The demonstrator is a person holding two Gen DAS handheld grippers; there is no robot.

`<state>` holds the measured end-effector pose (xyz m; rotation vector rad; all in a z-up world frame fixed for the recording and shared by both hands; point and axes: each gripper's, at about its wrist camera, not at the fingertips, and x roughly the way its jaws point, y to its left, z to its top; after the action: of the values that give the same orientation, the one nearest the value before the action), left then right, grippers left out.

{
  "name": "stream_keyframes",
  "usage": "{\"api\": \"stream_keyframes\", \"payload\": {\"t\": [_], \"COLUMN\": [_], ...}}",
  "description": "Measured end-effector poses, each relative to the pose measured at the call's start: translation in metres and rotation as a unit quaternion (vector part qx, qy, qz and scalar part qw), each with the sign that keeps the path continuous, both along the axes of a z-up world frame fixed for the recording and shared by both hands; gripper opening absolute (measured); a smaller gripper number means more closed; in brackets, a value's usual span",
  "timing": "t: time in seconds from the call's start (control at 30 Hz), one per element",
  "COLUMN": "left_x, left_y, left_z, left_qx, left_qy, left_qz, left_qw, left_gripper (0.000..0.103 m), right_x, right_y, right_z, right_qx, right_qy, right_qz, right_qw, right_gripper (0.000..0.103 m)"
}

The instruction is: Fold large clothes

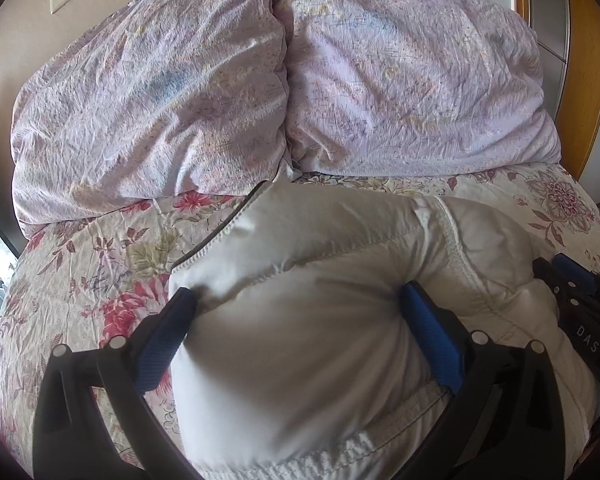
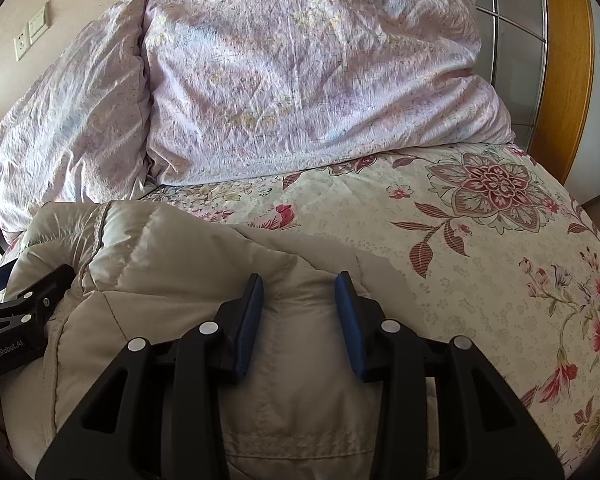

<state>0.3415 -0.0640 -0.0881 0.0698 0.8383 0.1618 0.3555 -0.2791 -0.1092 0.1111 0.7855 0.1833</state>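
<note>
One floral bedspread (image 2: 480,240) carries everything; two lilac pillows (image 1: 148,112) lie beyond the single pale padded jacket (image 1: 300,320) bunched at its near edge. Two grippers clench jacket folds: the left gripper (image 1: 300,304) wide, the right gripper (image 2: 300,284) narrower. Mid-fold, I judge; next, lay the held bulk flat together.
</note>
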Motion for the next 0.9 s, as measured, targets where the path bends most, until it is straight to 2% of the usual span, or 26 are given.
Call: {"api": "stream_keyframes", "payload": {"t": [0.33,0.43,0.53,0.57,0.6,0.63,0.67,0.7,0.77,0.9], "left_x": [0.005,-0.001,-0.020,-0.029,-0.038,-0.047,-0.056,-0.064,-0.076,-0.089], "left_y": [0.003,0.009,0.024,0.031,0.038,0.044,0.050,0.056,0.068,0.092], "left_z": [-0.003,0.002,0.015,0.019,0.023,0.026,0.029,0.031,0.033,0.025], "left_qx": [-0.010,-0.031,-0.071,-0.091,-0.110,-0.124,-0.136,-0.142,-0.145,-0.191], "left_qy": [0.000,-0.012,-0.015,-0.013,-0.011,-0.011,-0.011,-0.009,-0.003,0.025], "left_qz": [0.005,0.004,0.004,0.001,-0.005,-0.011,-0.018,-0.025,-0.034,-0.044], "left_qw": [0.9999,0.9994,0.9974,0.9957,0.9939,0.9922,0.9905,0.9895,0.9888,0.9802], "left_gripper": [0.101,0.101,0.101,0.101,0.101,0.101,0.101,0.101,0.101,0.101], "right_x": [0.008,0.006,0.001,-0.003,-0.007,-0.012,-0.016,-0.023,-0.033,-0.033], "right_y": [-0.001,0.002,0.005,0.003,-0.001,-0.009,-0.016,-0.025,-0.043,-0.077], "right_z": [-0.008,-0.007,0.003,0.009,0.016,0.024,0.031,0.038,0.048,0.037], "right_qx": [0.014,-0.004,-0.028,-0.027,-0.015,0.011,0.031,0.048,0.062,0.134], "right_qy": [0.021,0.019,0.025,0.030,0.035,0.041,0.047,0.047,0.047,0.120], "right_qz": [0.007,0.004,0.012,0.021,0.032,0.047,0.057,0.061,0.060,0.073], "right_qw": [1.000,1.000,0.999,0.999,0.999,0.998,0.997,0.996,0.995,0.981], "right_gripper": [0.040,0.040,0.042,0.044,0.058,0.084,0.097,0.102,0.102,0.102]}}
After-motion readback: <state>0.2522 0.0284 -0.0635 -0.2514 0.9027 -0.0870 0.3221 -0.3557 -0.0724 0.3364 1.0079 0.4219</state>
